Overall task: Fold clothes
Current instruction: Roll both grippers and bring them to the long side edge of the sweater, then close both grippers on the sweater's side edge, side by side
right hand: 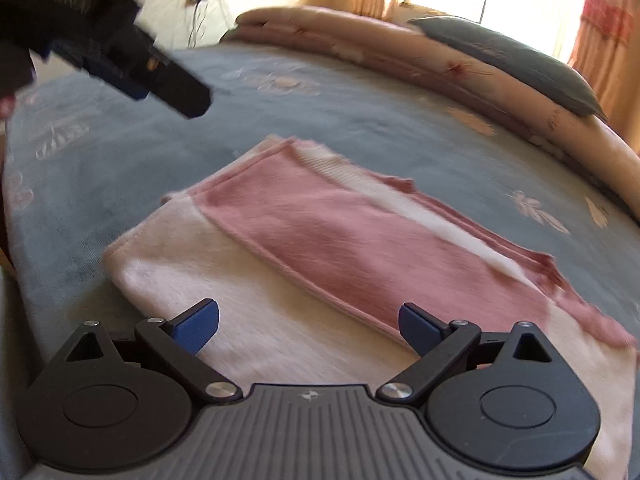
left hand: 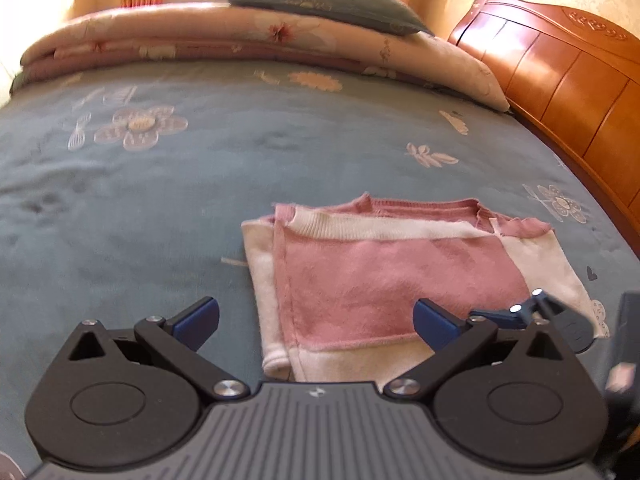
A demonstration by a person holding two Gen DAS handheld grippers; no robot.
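A pink and cream knitted sweater (left hand: 384, 276) lies folded into a flat rectangle on the blue bedspread (left hand: 152, 208). My left gripper (left hand: 316, 324) hovers open just above its near left edge, nothing between the blue pads. In the right wrist view the same sweater (right hand: 320, 240) fills the middle, and my right gripper (right hand: 308, 326) is open low over its cream near edge, holding nothing. The right gripper (left hand: 536, 316) also shows at the sweater's right side in the left wrist view. The left gripper (right hand: 120, 60) appears blurred at the upper left of the right wrist view.
A rolled pink floral quilt (left hand: 248, 40) with a grey-green pillow (left hand: 320, 4) on top lies across the far end of the bed. A wooden headboard (left hand: 560, 68) runs along the right. Curtains and a bright window stand behind.
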